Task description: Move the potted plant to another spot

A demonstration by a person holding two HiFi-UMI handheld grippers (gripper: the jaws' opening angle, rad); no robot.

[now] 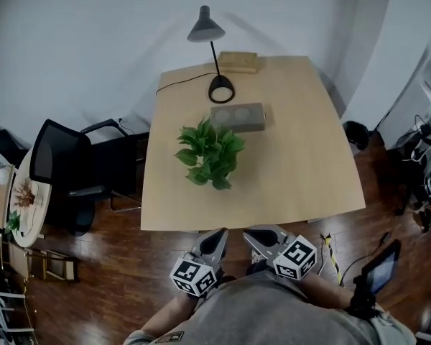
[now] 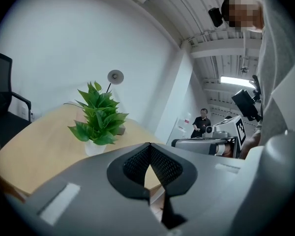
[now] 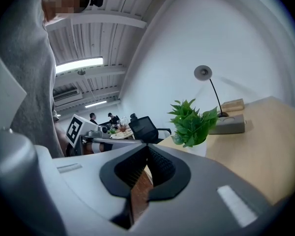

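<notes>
While you stand at the near edge of the pale wooden table (image 1: 309,164), both grippers show side by side at the bottom centre of the head view, noses towards the tabletop. Your left gripper (image 1: 219,234) has its jaws closed tip to tip with nothing between them, and your right gripper (image 1: 253,234) is closed and empty in the same way; each gripper's own view shows the dark pads meeting at the front. The potted plant (image 1: 210,154) stands upright on the table in the middle of the head view, slightly left of the tabletop's centre and well apart from both grippers; the gripper views show its pot is white. Just above its leaves in the frame lies a grey block (image 1: 238,116) with two round recesses, then the black desk lamp (image 1: 220,88), and a flat wooden box (image 1: 238,62) at the far edge. At the frame's left, a black office chair (image 1: 65,167) stands beside the table.
</notes>
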